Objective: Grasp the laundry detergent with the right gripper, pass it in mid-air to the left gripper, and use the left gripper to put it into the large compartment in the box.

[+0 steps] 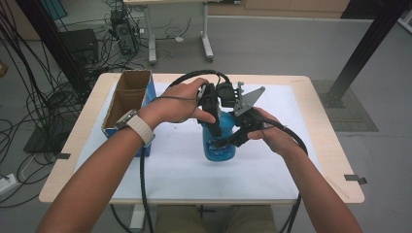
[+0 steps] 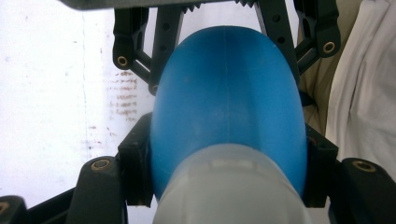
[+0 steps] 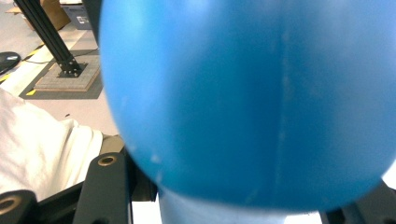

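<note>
A blue plastic bottle (image 1: 219, 143) with a pale neck end (image 2: 229, 191) is held between both grippers over the white mat (image 1: 184, 165). My left gripper (image 1: 213, 115) comes in from the upper left and is shut on the bottle near that pale end; its black jaws press both sides (image 2: 228, 170). My right gripper (image 1: 239, 137) reaches in from the right and is shut on the blue body (image 3: 247, 93). In the left gripper view the right gripper (image 2: 219, 29) straddles the bottle's far end. I cannot tell whether the bottle touches the mat.
An open cardboard box (image 1: 127, 97) with blue sides stands at the table's left. Black cables (image 1: 144, 184) trail from both grippers over the front edge. A black frame post (image 1: 362, 53) rises beyond the table's right corner. The person's white shirt (image 3: 42, 154) is close behind.
</note>
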`<act>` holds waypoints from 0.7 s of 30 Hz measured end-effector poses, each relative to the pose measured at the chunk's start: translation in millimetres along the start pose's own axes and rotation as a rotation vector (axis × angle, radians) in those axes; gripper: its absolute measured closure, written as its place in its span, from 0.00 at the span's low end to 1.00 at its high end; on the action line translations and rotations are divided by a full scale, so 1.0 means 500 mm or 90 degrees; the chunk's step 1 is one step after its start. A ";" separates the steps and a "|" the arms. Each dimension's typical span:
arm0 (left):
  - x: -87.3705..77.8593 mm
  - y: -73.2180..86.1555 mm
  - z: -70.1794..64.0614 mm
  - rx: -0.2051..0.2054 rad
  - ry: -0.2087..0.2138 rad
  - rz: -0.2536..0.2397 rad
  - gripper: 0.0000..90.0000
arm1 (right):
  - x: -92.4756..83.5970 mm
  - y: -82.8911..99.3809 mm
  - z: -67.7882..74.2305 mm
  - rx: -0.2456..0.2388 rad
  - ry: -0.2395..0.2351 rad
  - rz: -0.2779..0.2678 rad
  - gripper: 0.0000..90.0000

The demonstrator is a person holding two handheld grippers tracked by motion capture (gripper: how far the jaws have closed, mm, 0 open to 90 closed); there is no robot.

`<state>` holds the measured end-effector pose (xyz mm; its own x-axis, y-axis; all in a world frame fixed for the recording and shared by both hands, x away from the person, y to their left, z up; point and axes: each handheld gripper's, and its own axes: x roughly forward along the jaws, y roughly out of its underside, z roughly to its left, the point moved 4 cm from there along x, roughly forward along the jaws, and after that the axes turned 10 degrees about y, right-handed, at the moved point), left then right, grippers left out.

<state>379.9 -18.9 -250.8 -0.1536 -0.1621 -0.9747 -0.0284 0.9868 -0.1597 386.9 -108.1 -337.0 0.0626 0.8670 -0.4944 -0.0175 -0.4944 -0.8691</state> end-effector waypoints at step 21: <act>-0.011 0.012 -0.002 -0.031 -0.017 0.005 0.42 | -0.045 0.040 -0.013 0.049 0.063 0.005 0.09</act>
<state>379.6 -12.1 -246.1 -0.1278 -0.1532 -0.9799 -0.0760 0.9866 -0.1443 391.6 -137.7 -343.3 0.1597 0.8510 -0.5002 -0.0954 -0.4910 -0.8659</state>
